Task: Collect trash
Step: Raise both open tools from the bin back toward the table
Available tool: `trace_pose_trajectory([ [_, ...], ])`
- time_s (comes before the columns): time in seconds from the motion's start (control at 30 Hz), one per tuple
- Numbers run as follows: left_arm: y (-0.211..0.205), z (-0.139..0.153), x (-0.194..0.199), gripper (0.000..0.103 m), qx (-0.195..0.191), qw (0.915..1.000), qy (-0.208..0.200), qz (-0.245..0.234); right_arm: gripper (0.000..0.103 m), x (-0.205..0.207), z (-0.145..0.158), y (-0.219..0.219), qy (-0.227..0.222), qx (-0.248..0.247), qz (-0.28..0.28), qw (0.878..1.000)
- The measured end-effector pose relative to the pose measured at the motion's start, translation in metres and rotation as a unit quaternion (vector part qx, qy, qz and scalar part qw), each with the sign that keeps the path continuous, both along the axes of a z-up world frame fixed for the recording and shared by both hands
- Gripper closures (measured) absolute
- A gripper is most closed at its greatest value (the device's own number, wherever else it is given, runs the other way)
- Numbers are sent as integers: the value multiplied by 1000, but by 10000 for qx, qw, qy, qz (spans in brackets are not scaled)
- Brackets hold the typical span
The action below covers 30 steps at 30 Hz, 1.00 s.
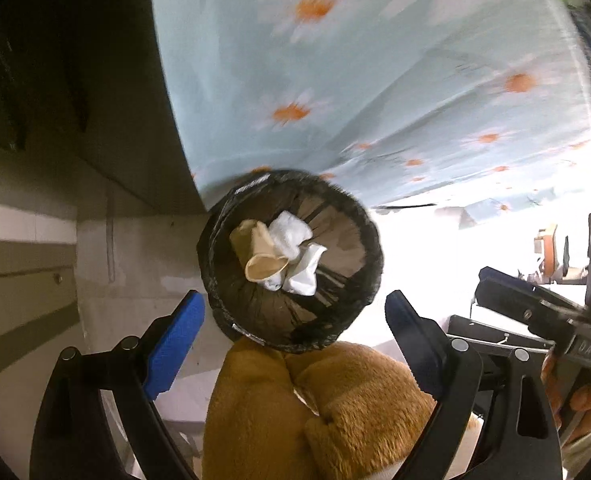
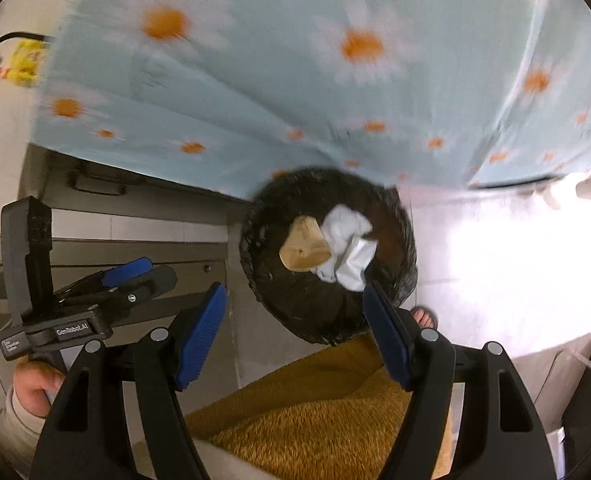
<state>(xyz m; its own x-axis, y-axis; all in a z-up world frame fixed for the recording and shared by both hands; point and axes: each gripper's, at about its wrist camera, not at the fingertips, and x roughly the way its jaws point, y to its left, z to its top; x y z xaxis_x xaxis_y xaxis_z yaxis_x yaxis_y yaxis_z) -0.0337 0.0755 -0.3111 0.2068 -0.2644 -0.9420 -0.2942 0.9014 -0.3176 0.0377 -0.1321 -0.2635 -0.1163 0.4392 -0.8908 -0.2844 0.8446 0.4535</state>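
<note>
place: home bedroom | cues: daisy-print bedsheet [image 2: 255, 80], lined trash bin [image 1: 291, 260], tiled floor [image 2: 495, 260]

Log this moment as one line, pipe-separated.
left tool: open, empty | right tool: open, empty | bin: black liner, holds white tissue and tan paper | bedsheet: behind the bin

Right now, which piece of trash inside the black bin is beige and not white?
The beige paper cup, crushed, with its open mouth showing. It lies left of the white crumpled tissues in the black bin.
</note>
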Motion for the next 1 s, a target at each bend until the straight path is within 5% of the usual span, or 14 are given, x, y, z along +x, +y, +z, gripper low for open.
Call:
trace_pose_trajectory([
  [0.23,6,69,-2,14,84,9973,-726,-17,32,2,89,-1,-1307,215,361,9905],
  [0.43,7,135,18,14,41,9926,-1216,-59,32,22,159,-11,-2376,435,321,9699],
  [0.77,15,218,83,14,290,9785,-2011,361,23,110,210,-7,-3057,735,357,9486],
  [1.0,28,220,137,14,414,9760,-1918,948,23,168,185,3,-2949,583,711,9511],
])
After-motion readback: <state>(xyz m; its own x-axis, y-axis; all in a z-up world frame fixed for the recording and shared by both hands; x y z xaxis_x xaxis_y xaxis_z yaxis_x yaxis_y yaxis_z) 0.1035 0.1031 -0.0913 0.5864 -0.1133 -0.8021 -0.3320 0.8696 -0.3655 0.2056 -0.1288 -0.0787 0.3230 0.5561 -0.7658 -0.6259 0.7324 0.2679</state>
